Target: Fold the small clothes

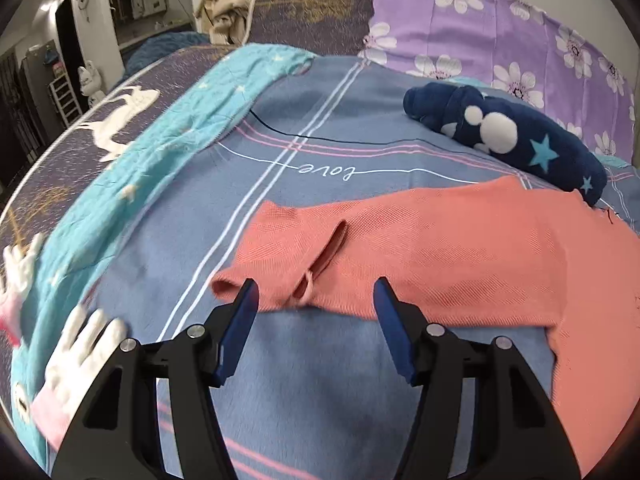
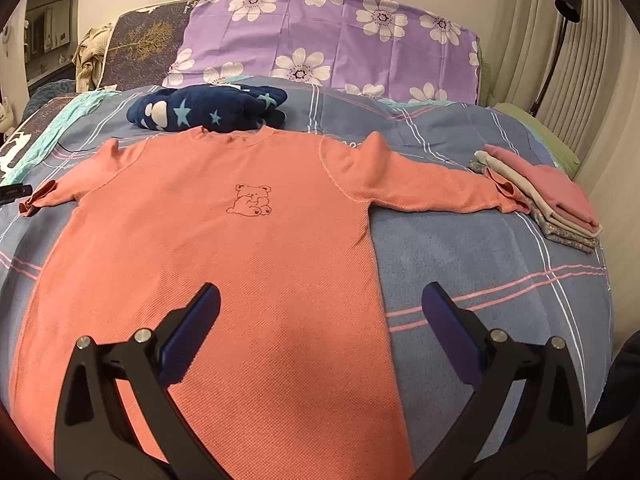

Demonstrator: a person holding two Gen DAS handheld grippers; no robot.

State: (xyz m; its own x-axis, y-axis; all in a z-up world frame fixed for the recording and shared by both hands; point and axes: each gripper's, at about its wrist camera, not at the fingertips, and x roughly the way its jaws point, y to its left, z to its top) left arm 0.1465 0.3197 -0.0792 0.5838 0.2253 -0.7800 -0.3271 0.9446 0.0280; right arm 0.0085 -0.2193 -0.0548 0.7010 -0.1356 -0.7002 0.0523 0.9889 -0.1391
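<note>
A salmon long-sleeved shirt (image 2: 200,220) with a bear outline on the chest lies flat and face up on the blue striped bedspread (image 2: 480,248), both sleeves spread out sideways. My right gripper (image 2: 320,292) hangs open over the shirt's lower right side, nothing between its fingers. In the left wrist view the shirt's sleeve (image 1: 440,240) runs across the frame. Its cuff (image 1: 280,280) lies just beyond the tips of my left gripper (image 1: 316,286). That gripper is open and its blue pads do not press on the cloth.
A navy plush cloth with stars (image 2: 208,110) lies above the collar, before a purple flowered pillow (image 2: 320,40). A stack of folded clothes (image 2: 552,196) sits at the right, touching the right cuff. A teal cloth (image 1: 140,160) runs along the bed's left side.
</note>
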